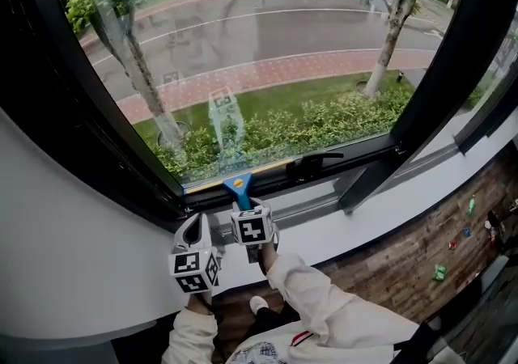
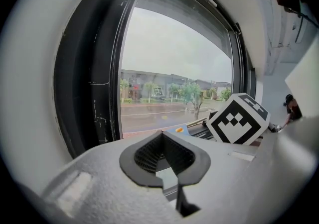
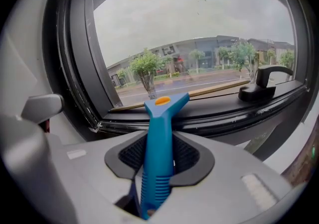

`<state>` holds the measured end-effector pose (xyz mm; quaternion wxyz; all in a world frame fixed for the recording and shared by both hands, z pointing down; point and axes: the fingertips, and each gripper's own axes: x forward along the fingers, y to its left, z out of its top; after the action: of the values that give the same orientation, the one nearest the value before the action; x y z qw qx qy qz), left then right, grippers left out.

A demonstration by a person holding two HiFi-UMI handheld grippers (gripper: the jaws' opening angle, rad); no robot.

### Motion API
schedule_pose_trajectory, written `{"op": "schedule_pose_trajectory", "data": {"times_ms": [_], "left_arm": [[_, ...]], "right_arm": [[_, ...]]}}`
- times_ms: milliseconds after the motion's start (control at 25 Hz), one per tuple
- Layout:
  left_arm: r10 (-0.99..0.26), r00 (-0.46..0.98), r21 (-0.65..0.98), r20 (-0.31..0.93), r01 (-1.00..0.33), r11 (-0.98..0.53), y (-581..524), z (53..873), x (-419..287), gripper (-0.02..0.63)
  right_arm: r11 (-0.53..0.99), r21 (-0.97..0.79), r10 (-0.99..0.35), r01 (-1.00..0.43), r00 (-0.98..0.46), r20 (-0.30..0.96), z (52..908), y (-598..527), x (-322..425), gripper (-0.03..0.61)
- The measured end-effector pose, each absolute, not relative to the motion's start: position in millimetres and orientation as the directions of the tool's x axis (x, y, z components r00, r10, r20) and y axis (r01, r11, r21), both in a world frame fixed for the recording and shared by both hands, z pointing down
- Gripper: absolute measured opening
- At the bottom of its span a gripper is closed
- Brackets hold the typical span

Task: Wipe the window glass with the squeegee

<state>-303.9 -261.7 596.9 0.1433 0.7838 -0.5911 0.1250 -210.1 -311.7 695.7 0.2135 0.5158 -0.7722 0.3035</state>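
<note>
Closed tight on the ribbed blue plastic handle of a squeegee, the right gripper is held just above the white window sill. The handle is seen upright between the two dark jaw pads, and the flared head with its orange spot is pointed at the lower edge of the window glass. Whether the head is pressed on the pane cannot be told.

Just beside it, on the person's left and slightly nearer the body, the left gripper is held with its jaws drawn together and nothing is gripped between them. In its view the marker cube of the other gripper is seen close by at the right. White sleeves are seen behind both tools, with a dark wooden floor below.

Beyond the squeegee, a black lever handle is mounted on the black window frame to the right. Through the glass, a green hedge, a lawn, a red brick path and a wet grey road lined with trees are visible.
</note>
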Motion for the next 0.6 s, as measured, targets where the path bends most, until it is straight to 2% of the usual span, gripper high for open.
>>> {"op": "schedule_pose_trajectory", "data": {"times_ms": [360, 600], "left_arm": [[-0.893, 0.306, 0.1, 0.331, -0.952, -0.289, -242.0, 589.9, -304.2, 0.0], [-0.898, 0.366, 0.115, 0.244, -0.93, -0.348, -223.1, 576.5, -290.9, 0.0]], "right_arm": [[0.314, -0.196, -0.749, -0.929, -0.369, 0.55, 672.3, -297.4, -191.3, 0.137], [0.307, -0.177, -0.818, -0.935, -0.354, 0.453, 631.8, -264.4, -165.2, 0.137]]}}
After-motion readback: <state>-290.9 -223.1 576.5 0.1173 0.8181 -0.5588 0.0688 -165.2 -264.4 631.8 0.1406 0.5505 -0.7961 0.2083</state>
